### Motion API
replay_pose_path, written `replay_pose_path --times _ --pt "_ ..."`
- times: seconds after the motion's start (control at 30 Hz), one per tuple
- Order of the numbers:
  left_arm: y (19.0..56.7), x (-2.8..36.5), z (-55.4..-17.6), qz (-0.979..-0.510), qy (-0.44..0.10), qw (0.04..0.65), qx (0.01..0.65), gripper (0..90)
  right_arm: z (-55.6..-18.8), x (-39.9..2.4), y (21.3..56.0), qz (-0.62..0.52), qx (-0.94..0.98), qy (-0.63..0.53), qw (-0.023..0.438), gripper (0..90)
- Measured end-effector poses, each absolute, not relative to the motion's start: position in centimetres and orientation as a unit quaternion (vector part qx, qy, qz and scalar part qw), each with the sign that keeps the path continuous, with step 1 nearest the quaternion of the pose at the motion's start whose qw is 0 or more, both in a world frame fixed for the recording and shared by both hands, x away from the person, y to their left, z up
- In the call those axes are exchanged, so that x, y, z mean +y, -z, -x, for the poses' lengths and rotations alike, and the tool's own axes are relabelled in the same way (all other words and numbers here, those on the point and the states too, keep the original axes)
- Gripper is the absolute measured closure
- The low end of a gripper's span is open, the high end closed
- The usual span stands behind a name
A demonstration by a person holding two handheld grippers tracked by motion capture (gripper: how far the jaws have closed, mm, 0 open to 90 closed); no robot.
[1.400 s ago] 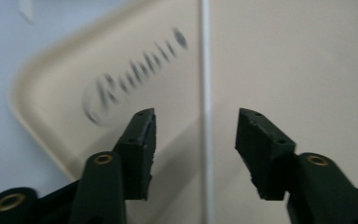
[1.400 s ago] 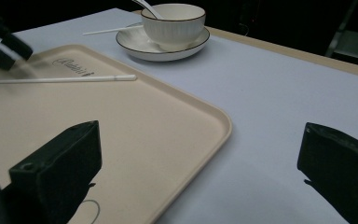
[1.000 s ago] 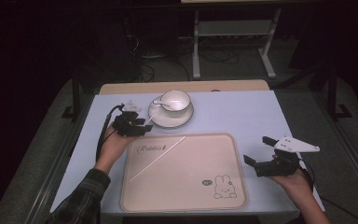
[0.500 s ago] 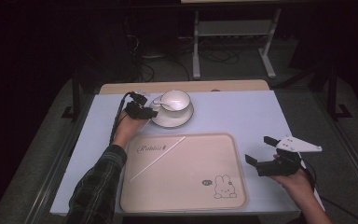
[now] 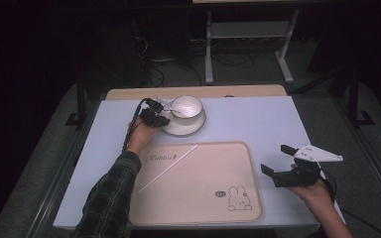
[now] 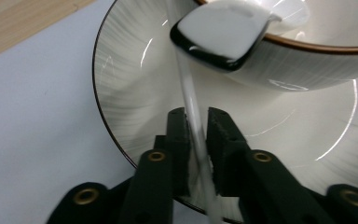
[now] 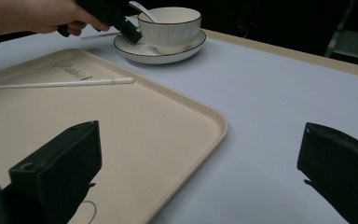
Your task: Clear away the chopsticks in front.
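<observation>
High view: a pale lavender table (image 5: 278, 124) carries a beige rounded-corner tray (image 5: 198, 198) with a rabbit drawing, and a thin white stick (image 5: 167, 168) lies aslant on it. Behind the tray sits a white cup (image 5: 187, 106) on a round saucer (image 5: 184, 129). The left gripper (image 5: 159, 114) reaches the saucer's left rim; the right gripper (image 5: 278, 161) hovers beside the tray's right edge, over bare tabletop.

Left gripper view: the jaws are clamped on the slim, glossy white handle of a spoon (image 6: 193, 107) (its bowl end rests on the cup's brown-edged rim). The saucer (image 6: 135, 70) is finely ribbed with a dark rim.

Right gripper view: the right gripper (image 7: 198, 175) has its black, blocky jaws wide apart, holding nothing, above the tray's raised corner (image 7: 205, 126). Smooth open table stretches toward the cup (image 7: 170, 25).
</observation>
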State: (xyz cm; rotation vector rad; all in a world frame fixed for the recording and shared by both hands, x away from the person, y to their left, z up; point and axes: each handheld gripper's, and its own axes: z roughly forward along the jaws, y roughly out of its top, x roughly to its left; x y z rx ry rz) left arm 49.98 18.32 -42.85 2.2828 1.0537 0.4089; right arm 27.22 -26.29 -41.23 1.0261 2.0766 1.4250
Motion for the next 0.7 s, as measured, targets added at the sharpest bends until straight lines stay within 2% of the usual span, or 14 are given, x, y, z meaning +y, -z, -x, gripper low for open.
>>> replay_pose_path --times 0.2,0.7 --pt "42.8 18.4 -50.1 -0.846 -0.173 0.290 0.412 84.1 -27.2 -26.3 41.2 -0.368 0.746 -0.513 0.212 3.2" --pt "39.2 21.8 -48.2 -0.828 -0.172 0.321 0.426 84.4 -27.1 -26.3 41.2 -0.366 0.748 -0.512 0.210 3.2"
